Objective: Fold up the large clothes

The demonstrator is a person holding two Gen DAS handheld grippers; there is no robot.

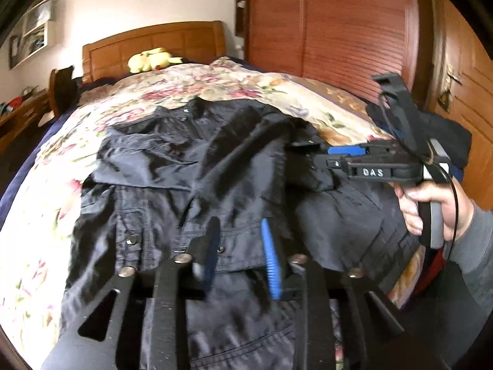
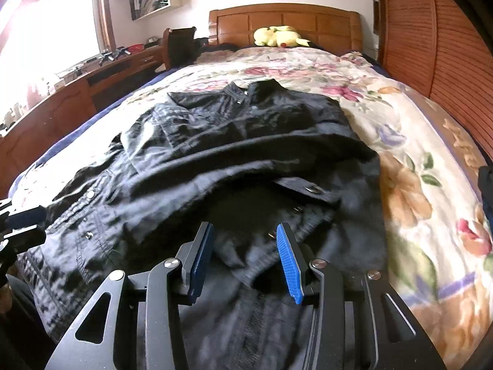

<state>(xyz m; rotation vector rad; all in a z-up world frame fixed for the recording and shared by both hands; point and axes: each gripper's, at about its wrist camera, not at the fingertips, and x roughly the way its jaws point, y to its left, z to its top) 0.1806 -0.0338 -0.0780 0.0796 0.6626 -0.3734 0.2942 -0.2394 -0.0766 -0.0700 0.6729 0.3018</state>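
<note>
A black snap-button jacket (image 1: 197, 166) lies spread on the floral bedspread (image 1: 246, 83), collar toward the headboard, with both sleeves folded across its front. My left gripper (image 1: 240, 256) is open just above the jacket's lower hem, nothing between its blue pads. My right gripper (image 2: 243, 262) is open and empty above the jacket (image 2: 246, 141), near a sleeve cuff (image 2: 308, 189). In the left wrist view the right gripper (image 1: 320, 154) reaches in from the right over the sleeve, held by a hand (image 1: 431, 206). The left gripper's tip (image 2: 21, 225) shows at the right wrist view's left edge.
A yellow plush toy (image 2: 277, 35) lies by the wooden headboard (image 2: 283, 21). A wooden wardrobe (image 1: 339, 24) stands right of the bed. A desk (image 2: 92, 77) with clutter and a chair (image 2: 180, 46) stand on the left. A dark cloth bundle (image 1: 446, 135) sits at the bed's right edge.
</note>
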